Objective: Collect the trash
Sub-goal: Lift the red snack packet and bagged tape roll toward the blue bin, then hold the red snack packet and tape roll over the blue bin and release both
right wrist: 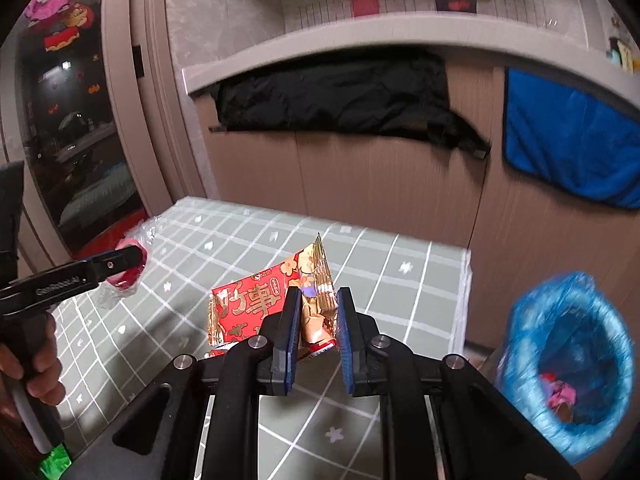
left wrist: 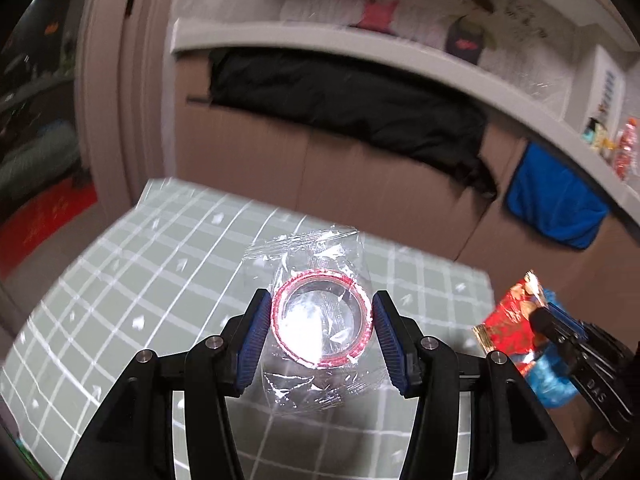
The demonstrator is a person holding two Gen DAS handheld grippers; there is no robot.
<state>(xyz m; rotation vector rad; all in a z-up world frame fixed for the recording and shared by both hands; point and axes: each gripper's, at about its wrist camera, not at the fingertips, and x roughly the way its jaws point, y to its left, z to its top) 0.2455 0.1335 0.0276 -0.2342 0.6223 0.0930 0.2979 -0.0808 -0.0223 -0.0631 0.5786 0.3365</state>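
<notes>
My left gripper [left wrist: 322,330] is shut on a clear plastic cup with a pink rim [left wrist: 320,320], wrapped in crinkled clear film, held above the green checked table [left wrist: 120,300]. My right gripper [right wrist: 318,320] is shut on a red and gold snack wrapper [right wrist: 256,312], also held above the table. The wrapper also shows at the right of the left wrist view [left wrist: 512,320]. The left gripper and cup appear at the left of the right wrist view [right wrist: 128,268]. A bin with a blue liner [right wrist: 568,360] stands on the floor right of the table, with some trash inside.
Brown cabinets [right wrist: 380,192] stand behind the table, with a black cloth [right wrist: 340,96] and a blue towel [right wrist: 572,140] hanging from the counter edge [right wrist: 400,36]. A dark glass door [right wrist: 68,120] is at the left.
</notes>
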